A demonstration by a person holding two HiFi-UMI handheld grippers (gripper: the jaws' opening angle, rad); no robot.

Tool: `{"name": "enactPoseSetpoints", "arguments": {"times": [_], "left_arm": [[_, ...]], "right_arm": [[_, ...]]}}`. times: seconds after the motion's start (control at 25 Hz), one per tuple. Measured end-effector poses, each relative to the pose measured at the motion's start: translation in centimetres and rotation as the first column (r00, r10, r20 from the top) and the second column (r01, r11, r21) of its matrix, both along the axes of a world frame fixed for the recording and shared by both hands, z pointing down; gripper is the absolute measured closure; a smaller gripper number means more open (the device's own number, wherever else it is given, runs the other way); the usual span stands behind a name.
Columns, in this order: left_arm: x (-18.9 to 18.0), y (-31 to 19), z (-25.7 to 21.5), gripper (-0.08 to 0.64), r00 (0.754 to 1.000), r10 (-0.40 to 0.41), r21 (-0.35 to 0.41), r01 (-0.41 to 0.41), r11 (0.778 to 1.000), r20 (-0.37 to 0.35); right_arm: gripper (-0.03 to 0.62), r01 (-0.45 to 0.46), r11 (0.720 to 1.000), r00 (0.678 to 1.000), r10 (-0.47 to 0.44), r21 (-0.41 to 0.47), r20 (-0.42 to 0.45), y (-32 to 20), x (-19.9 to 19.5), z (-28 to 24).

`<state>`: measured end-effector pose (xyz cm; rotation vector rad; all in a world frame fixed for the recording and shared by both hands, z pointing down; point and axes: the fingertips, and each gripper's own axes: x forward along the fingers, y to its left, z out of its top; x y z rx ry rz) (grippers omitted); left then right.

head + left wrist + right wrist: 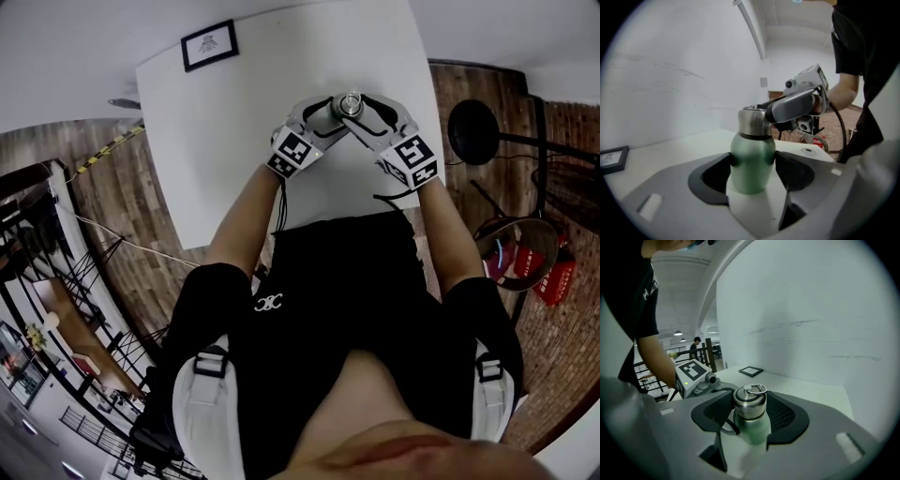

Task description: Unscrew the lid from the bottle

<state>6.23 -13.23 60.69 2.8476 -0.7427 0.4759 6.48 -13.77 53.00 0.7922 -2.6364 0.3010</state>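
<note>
Left fingers [710, 177] clamp the green bottle [750, 161]; right fingers [786, 416] seemingly grip its lid [750, 404].

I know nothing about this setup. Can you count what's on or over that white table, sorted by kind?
Grippers: 2, the left gripper and the right gripper
Green bottle: 1
Steel lid: 1, on the bottle
Framed picture: 1
Total: 5

A framed picture [209, 44] lay at the far corner of my white table [225, 159] — red extinguishers [555, 279] stood on the wood floor [122, 216].
</note>
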Motion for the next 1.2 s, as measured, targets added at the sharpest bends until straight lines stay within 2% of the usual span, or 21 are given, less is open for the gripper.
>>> {"name": "enactPoseSetpoints", "arguments": {"times": [0.08, 0.16, 0.36, 0.56, 0.64, 0.68, 0.76, 0.84, 0.96, 1.08, 1.12, 1.2], "left_arm": [[0.0, 0.0, 0.0, 0.209, 1.000, 0.008, 0.002, -0.008, 1.000, -0.004], [0.0, 0.1, -0.1, 0.209, 1.000, 0.013, 0.005, -0.013, 1.000, -0.008], [0.0, 0.2, -0.4, 0.209, 1.000, 0.016, 0.011, -0.016, 1.000, -0.013], [0.1, 0.5, -0.5, 0.209, 1.000, 0.022, 0.016, -0.022, 1.000, -0.010], [0.1, 0.5, -0.4, 0.209, 1.000, 0.025, 0.015, -0.025, 1.000, -0.012], [0.1, 0.5, -0.5, 0.209, 1.000, 0.028, 0.015, -0.027, 1.000, -0.014], [0.0, 0.5, -0.6, 0.209, 0.999, 0.033, 0.014, -0.033, 0.999, -0.017], [-0.1, 0.5, -0.6, 0.209, 0.999, 0.037, 0.016, -0.037, 0.999, -0.015], [-0.2, 0.6, -0.6, 0.209, 0.999, 0.036, 0.016, -0.036, 0.999, -0.011], [-0.4, 0.9, -0.7, 0.209, 0.999, 0.039, 0.015, -0.039, 0.999, -0.013], [-0.4, 0.9, -0.7, 0.209, 0.999, 0.040, 0.015, -0.040, 0.999, -0.014], [-0.4, 0.8, -0.5, 0.209, 0.999, 0.037, 0.012, -0.036, 0.999, -0.011]], "right_arm": [[0.360, 0.118, 0.993, 0.993, -0.118, -0.004, -0.004, 0.0, -0.1, 0.0], [0.360, 0.234, 0.972, 0.972, -0.234, -0.005, -0.021, 0.2, -0.2, -0.1], [0.360, 0.462, 0.886, 0.885, -0.463, -0.029, -0.057, 0.2, -0.5, -0.3], [0.360, 0.603, 0.794, 0.788, -0.607, -0.076, -0.099, 0.5, -0.5, -0.2], [0.360, 0.632, 0.770, 0.761, -0.639, -0.089, -0.116, 0.6, -0.6, -0.1], [0.360, 0.634, 0.767, 0.757, -0.642, -0.100, -0.123, 0.6, -0.6, -0.1], [0.359, 0.603, 0.786, 0.777, -0.617, -0.134, -0.126, 0.5, -0.8, -0.3], [0.357, 0.547, 0.825, 0.822, -0.561, -0.141, -0.097, 0.6, -0.8, -1.1], [0.351, 0.430, 0.901, 0.900, -0.433, -0.054, -0.052, 1.0, -0.7, -3.3], [0.348, 0.228, 0.972, 0.974, -0.228, 0.063, -0.012, 1.3, -0.4, -4.8], [0.348, 0.147, 0.985, 0.989, -0.149, 0.089, 0.012, 1.3, -0.3, -4.9], [0.348, -0.013, 0.994, 0.998, 0.006, 0.109, 0.064, 1.4, 0.1, -4.7]]}}
